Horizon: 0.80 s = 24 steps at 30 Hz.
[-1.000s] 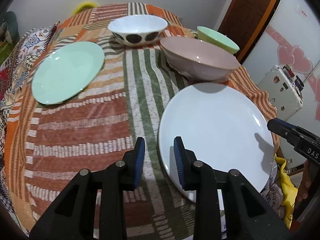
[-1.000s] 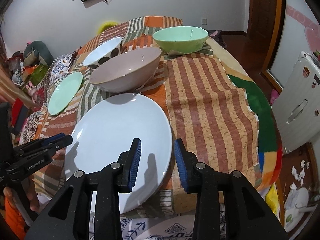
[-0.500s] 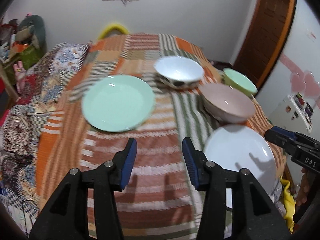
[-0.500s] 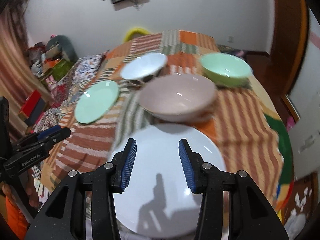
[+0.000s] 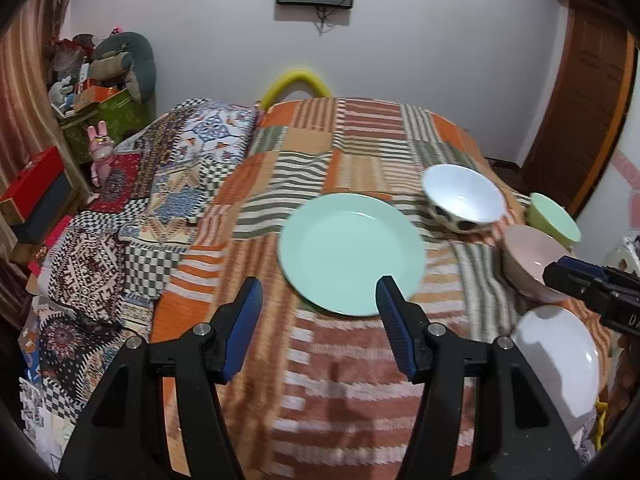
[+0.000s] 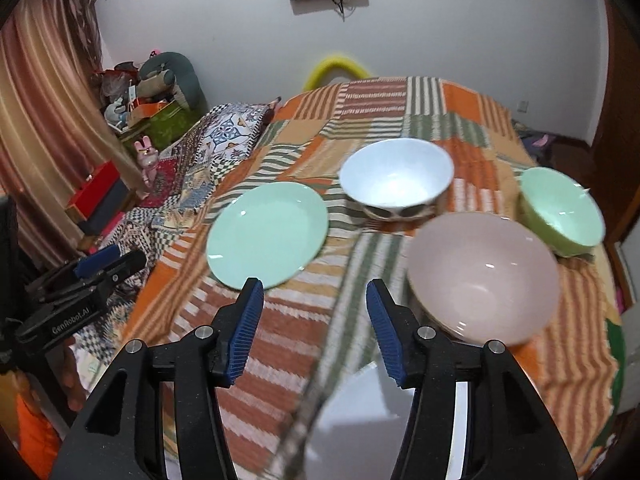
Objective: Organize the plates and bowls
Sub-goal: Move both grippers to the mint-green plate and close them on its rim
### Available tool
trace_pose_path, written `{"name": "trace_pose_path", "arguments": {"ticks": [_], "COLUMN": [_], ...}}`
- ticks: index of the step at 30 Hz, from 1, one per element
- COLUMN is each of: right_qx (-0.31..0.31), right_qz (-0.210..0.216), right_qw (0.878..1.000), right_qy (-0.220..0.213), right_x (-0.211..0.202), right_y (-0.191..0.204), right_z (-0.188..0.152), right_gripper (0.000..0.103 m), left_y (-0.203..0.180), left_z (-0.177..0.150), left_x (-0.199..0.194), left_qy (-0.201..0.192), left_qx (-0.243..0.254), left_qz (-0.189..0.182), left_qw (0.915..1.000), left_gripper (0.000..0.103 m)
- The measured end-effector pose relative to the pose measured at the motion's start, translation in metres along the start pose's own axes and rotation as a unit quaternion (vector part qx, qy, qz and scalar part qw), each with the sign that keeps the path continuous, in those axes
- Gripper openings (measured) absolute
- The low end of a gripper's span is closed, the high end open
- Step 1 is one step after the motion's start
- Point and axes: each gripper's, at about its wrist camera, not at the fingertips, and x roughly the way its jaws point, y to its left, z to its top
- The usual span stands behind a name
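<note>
A mint-green plate (image 5: 352, 252) (image 6: 267, 236) lies mid-table on the patchwork cloth. Behind it stands a white bowl with dark spots (image 5: 464, 196) (image 6: 397, 178). A pink bowl (image 5: 532, 260) (image 6: 484, 276) and a green bowl (image 5: 554, 220) (image 6: 562, 210) sit to the right. A white plate (image 5: 558, 360) (image 6: 380, 420) lies at the near edge. My left gripper (image 5: 318, 312) hovers near the green plate's front rim, jaws opening, nothing between them. My right gripper (image 6: 314, 312) hangs above the white plate, jaws opening, holding nothing.
The table's patchwork cloth (image 5: 360, 136) drops off at the near and right edges. A patterned bedspread (image 5: 168, 184) lies left of the table. Boxes and toys (image 5: 96, 92) crowd the far left corner. A wooden door (image 5: 588, 112) stands right. A yellow chair back (image 5: 298, 82) rises behind the table.
Both grippers pulled back and up from the white plate and swung left toward the green plate. Their jaws widened steadily from a narrow gap.
</note>
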Motion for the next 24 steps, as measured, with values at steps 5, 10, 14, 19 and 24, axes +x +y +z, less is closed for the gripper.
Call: {"name": "trace_pose_path", "arguments": {"ticks": [5, 10, 14, 19, 24], "right_qx": [-0.003, -0.008, -0.007, -0.012, -0.008], "right_qz": [-0.001, -0.002, -0.008, -0.018, -0.024], "right_qw": [1.0, 1.0, 0.999, 0.997, 0.996], "right_qy": [0.019, 0.031, 0.046, 0.068, 0.085], "right_x": [0.029, 0.053, 0.077, 0.105, 0.125], "right_y": [0.01, 0.018, 0.021, 0.019, 0.015], "right_z": [0.017, 0.029, 0.033, 0.034, 0.036], "right_gripper": [0.05, 0.05, 0.05, 0.05, 0.043], "left_y": [0.024, 0.042, 0.048, 0.046, 0.044], "left_z": [0.009, 0.016, 0.021, 0.022, 0.02], "left_x": [0.02, 0.05, 0.075, 0.104, 0.127], "left_qy": [0.007, 0.025, 0.04, 0.057, 0.07], "left_qx": [-0.009, -0.02, -0.027, -0.026, -0.024], "left_qz": [0.014, 0.016, 0.002, -0.008, -0.019], "left_qw": [0.9998, 0.9994, 0.9988, 0.998, 0.9971], "left_gripper": [0.059, 0.059, 0.059, 0.059, 0.048]}}
